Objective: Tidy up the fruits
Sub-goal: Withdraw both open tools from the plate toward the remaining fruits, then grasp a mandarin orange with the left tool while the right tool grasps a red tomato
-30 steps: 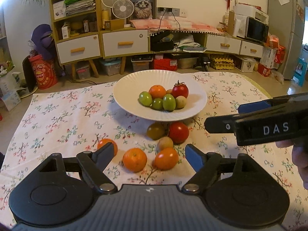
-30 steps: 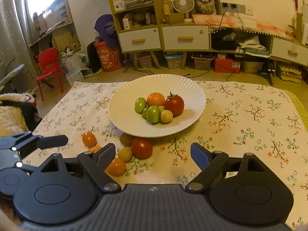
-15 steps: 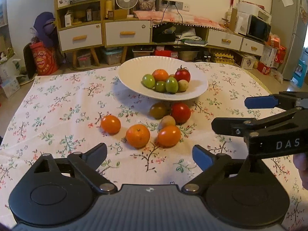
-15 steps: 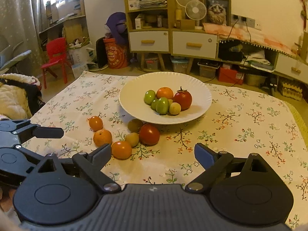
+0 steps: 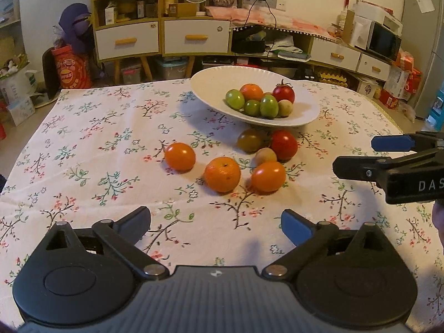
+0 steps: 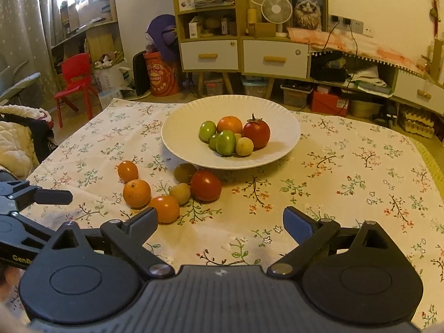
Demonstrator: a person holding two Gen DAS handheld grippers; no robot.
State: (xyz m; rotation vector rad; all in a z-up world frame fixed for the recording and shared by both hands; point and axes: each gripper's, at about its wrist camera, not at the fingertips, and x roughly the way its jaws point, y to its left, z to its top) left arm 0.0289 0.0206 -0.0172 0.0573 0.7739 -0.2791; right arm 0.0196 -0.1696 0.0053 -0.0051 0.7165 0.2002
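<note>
We have drawn both tools back and up from the fruit over the last second, so the loose pieces now lie well ahead of our fingers instead of between them; we read this as a pause before the next pick, not a finished job. Our left gripper (image 5: 216, 220) hangs wide open and holds nothing; our right gripper (image 6: 220, 220), also spread wide and empty, hovers nearer the table's right side. Beyond them, on the floral tablecloth (image 5: 83, 149), six pieces wait outside the dish: an orange tomato (image 5: 179, 156), a mandarin (image 5: 222, 174), a second orange tomato (image 5: 268, 176), a small tan fruit (image 5: 265, 155), a brownish-green tomato (image 5: 250, 140) and a red tomato (image 5: 284, 144), the last two just beside the white plate (image 5: 211, 83); the plate already carries a small heap of green, orange, red and yellowish fruit.
</note>
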